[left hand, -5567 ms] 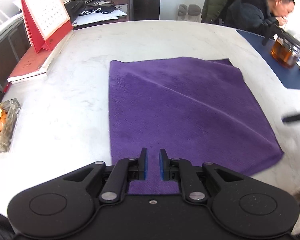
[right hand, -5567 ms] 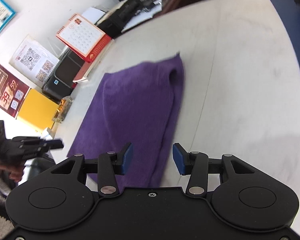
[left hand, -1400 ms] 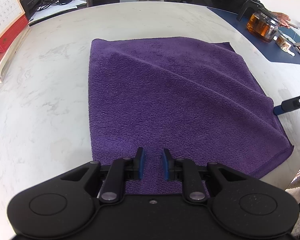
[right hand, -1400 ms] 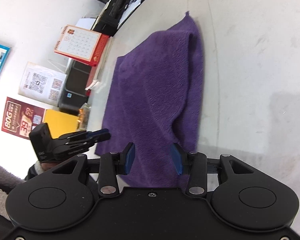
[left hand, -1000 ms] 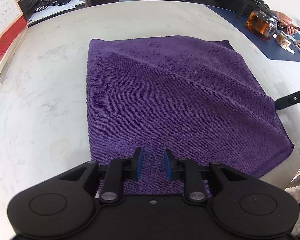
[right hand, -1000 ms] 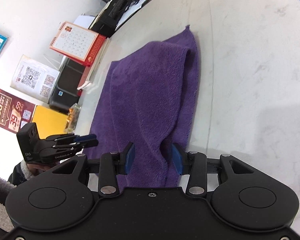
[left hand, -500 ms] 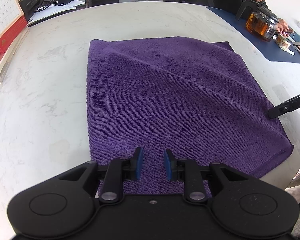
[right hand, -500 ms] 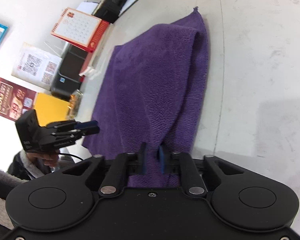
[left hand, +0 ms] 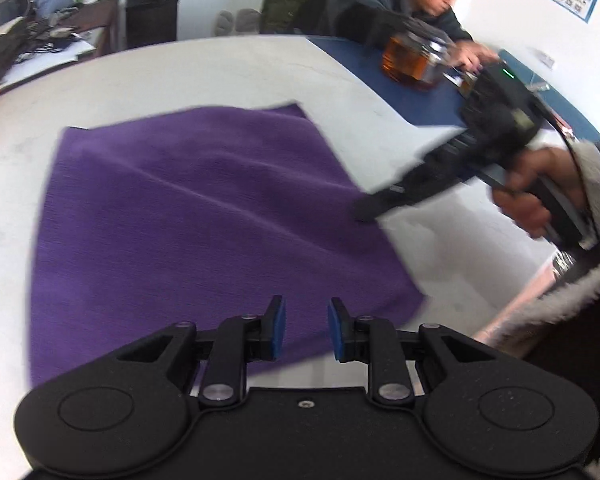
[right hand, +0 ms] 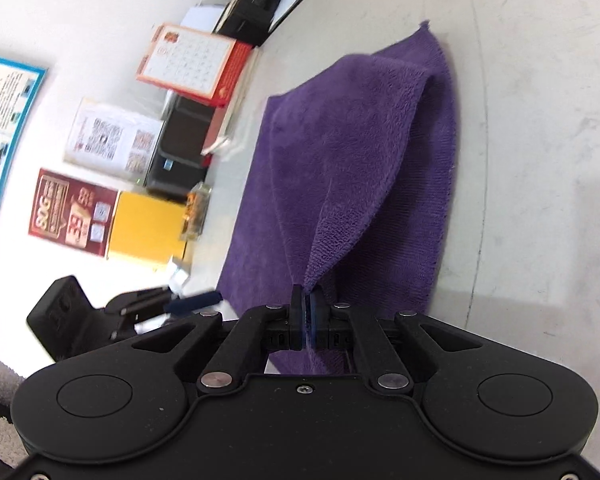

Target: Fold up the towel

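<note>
Towel [left hand: 204,216]: purple terry, spread on the white marbled table [left hand: 180,76], nearly flat with a diagonal ridge running across it. In the right wrist view the towel [right hand: 340,168] has its near edge lifted into a peaked fold; a second layer of cloth lies flat beneath it on the table [right hand: 540,120].

Right gripper [right hand: 308,312]: fingers pressed together, pinching the raised towel edge between the blue pads. In the left wrist view the same gripper [left hand: 364,210] meets the towel's right-hand edge, motion-blurred, held by a hand [left hand: 536,196] with a fleecy sleeve cuff.

Left gripper [left hand: 303,330]: fingers spread a little, blue pads apart, nothing between them; it hangs over the towel's near edge without touching cloth. In the right wrist view it [right hand: 204,300] shows at lower left, beside the towel's near-left corner, blurred.

Surroundings: desk calendar [right hand: 192,64] with red base at the table's far-left side; glass dish [right hand: 196,212] near that table edge; dark blue mat [left hand: 400,92] beyond the towel with a glass teapot [left hand: 412,60] of amber liquid; a seated person [left hand: 400,4] in a dark jacket reaches toward the teapot.
</note>
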Demonstrator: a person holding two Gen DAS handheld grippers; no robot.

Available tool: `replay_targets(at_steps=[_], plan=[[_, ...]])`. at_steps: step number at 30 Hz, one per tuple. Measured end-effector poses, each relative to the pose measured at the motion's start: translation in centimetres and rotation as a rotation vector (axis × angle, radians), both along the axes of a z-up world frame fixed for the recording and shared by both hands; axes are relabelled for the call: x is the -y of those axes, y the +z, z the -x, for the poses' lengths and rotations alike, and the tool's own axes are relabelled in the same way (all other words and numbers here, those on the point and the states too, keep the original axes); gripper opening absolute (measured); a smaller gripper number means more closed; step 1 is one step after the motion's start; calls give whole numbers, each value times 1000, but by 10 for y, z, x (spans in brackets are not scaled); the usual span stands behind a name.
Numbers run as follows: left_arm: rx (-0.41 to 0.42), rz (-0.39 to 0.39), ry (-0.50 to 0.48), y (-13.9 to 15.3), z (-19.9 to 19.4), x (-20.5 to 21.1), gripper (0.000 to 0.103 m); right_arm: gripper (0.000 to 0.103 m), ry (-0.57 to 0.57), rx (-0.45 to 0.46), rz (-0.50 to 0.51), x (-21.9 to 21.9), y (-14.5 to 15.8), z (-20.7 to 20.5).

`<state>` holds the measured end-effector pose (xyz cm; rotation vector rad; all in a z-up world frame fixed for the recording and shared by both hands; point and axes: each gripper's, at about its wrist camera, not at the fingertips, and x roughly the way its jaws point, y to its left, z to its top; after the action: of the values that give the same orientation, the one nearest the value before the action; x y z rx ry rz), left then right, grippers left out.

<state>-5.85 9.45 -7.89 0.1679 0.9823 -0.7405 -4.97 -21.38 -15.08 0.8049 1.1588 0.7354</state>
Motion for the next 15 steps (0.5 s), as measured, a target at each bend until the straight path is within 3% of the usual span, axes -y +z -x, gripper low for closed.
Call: replay_targets(at_steps=[8,15], plan=[[-8,-9,115,-31,41,66,21,6,191,32,4,5,-7,-12],[35,-17,197,-37,48,74,21,25,293,98,20,6,-2,-13]])
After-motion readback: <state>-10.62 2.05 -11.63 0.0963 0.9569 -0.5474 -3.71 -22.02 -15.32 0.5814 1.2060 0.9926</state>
